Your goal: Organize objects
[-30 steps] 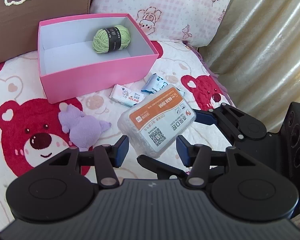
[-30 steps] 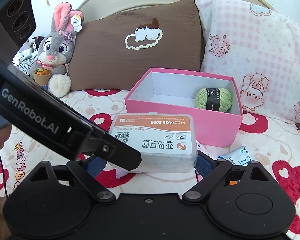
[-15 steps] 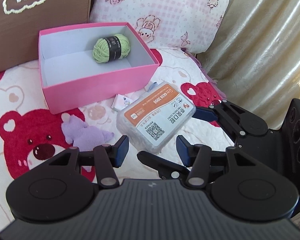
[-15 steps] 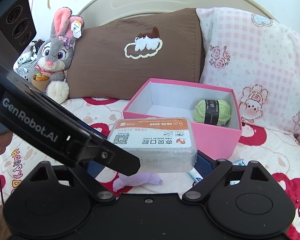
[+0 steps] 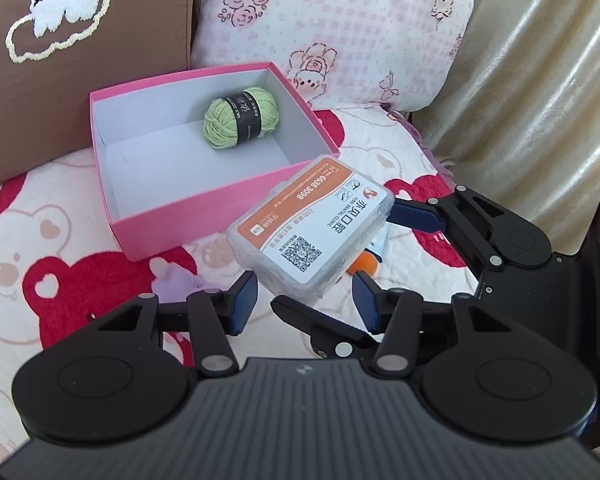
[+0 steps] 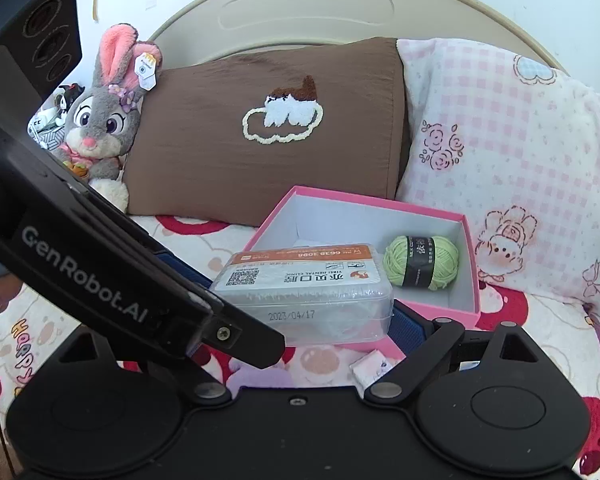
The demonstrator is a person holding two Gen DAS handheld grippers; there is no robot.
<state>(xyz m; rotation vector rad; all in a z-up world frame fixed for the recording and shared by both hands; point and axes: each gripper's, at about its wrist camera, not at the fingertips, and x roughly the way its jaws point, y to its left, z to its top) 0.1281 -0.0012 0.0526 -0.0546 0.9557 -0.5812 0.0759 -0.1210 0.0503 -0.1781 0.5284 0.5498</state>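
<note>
My right gripper [image 6: 304, 312] is shut on a clear plastic box with an orange and white label [image 6: 306, 288] and holds it in the air just before the near wall of the open pink box [image 6: 470, 280]. The clear box also shows in the left wrist view [image 5: 312, 228], with the right gripper's fingers [image 5: 416, 214] at its ends. A green yarn ball [image 5: 240, 118] lies inside the pink box [image 5: 172, 220]. My left gripper [image 5: 306, 306] is open and empty, below and beside the held box.
A purple plush [image 5: 176, 284], a small white packet [image 6: 370, 368] and an orange item [image 5: 364, 266] lie on the bear-print blanket. A brown pillow [image 6: 260, 132], a pink checked pillow [image 6: 512, 152] and a rabbit toy [image 6: 104, 120] stand behind. A curtain [image 5: 540, 80] hangs at right.
My right gripper has lifted the clear box and carried it toward the pink box. Both views have moved closer to the pink box. The left gripper stays open.
</note>
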